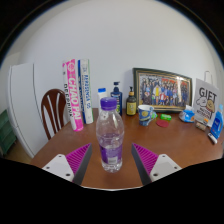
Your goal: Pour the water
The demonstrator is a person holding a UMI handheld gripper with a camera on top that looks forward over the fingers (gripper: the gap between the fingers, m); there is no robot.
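— Purple is what I see first: a purple label around a clear plastic water bottle (110, 134) with a pale cap, standing upright on the brown wooden table (180, 150).

— Where is it relative to your gripper (110, 160)?

— Dead ahead at twelve o'clock, between the two fingers. I hold them spread wide, the magenta pads (75, 160) at about eight and four o'clock of the bottle's base, with a gap on each side. Nothing is gripped; the bottle rests on the table by itself.

— What lies beyond?

— At eleven o'clock, a pink box (73, 94) and a white carton (87, 91) stand upright against the wall. A wooden chair (52, 108) sits at ten o'clock. Just past the bottle I see a small dark bottle (118, 98) and an amber one (131, 101). At one o'clock, a framed group photo (162, 90) leans against the wall. At two o'clock there are some small blue and green items (163, 118), too small for me to name, and possibly a gift bag (207, 103) with lettering.
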